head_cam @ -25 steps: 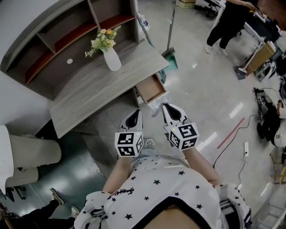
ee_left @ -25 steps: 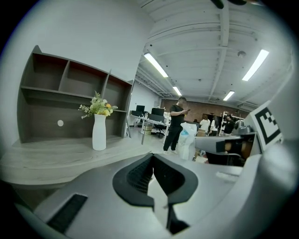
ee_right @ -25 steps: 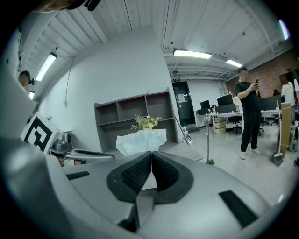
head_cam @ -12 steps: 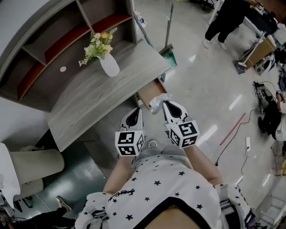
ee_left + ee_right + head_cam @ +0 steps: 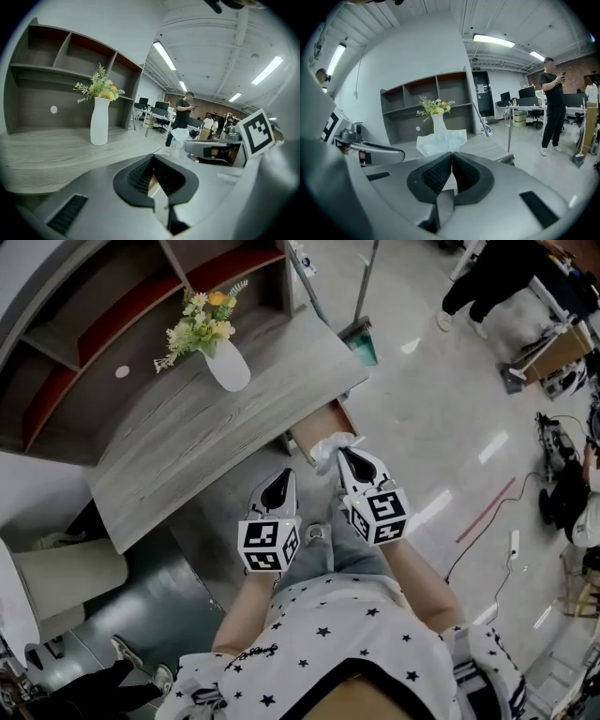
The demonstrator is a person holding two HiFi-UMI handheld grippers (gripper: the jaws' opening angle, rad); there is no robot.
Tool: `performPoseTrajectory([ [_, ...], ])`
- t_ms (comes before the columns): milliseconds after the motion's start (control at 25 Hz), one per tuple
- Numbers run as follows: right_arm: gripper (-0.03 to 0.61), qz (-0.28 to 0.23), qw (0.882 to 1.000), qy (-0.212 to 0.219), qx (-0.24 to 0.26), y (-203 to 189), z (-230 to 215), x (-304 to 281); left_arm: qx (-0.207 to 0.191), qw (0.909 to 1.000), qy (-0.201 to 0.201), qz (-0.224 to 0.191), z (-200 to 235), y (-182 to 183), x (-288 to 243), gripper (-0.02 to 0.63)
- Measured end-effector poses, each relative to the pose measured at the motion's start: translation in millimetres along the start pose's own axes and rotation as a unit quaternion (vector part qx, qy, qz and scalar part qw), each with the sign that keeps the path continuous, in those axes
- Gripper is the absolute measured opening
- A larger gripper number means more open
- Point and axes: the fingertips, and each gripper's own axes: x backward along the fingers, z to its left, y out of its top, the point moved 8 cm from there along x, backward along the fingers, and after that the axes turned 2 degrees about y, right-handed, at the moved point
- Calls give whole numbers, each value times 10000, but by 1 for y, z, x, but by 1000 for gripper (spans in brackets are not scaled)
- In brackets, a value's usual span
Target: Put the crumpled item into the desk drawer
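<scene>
Seen from the head view, the right tongs (image 5: pixel 341 457) are clenching the white crumpled item (image 5: pixel 328 446) at their tips, just short of the open drawer (image 5: pixel 317 427) under the desk (image 5: pixel 187 427) edge. The left tongs (image 5: pixel 281 482) are hanging beside them, farther back. The left gripper view is showing its jaws closed on nothing. The right gripper view is showing the item pinched, with the desk straight ahead.

Crumpled item (image 5: pixel 328 444): white, wrinkled, sticking out from the right gripper (image 5: pixel 343 456) tips, hanging just by the drawer's front.
Desk drawer (image 5: pixel 319 423): standing pulled open, wooden inside.
</scene>
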Motion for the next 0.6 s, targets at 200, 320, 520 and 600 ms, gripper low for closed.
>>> performPoseTrajectory([
  [200, -2, 312, 9995, 11, -70, -18, -26, -30, 82, 9999, 129, 30, 7, -1, -22, 12],
  [320, -2, 461, 9988, 0, -147, -28, -42, -47, 120, 9996, 253, 59, 10, -3, -37, 12],
  [520, -2, 748, 9970, 19, -201, -49, -64, -74, 236, 9988, 409, 158, 14, -12, -59, 12],
  [600, -2, 863, 9961, 43, -198, -58, -71, -84, 280, 9984, 458, 189, 15, -15, -67, 12],
])
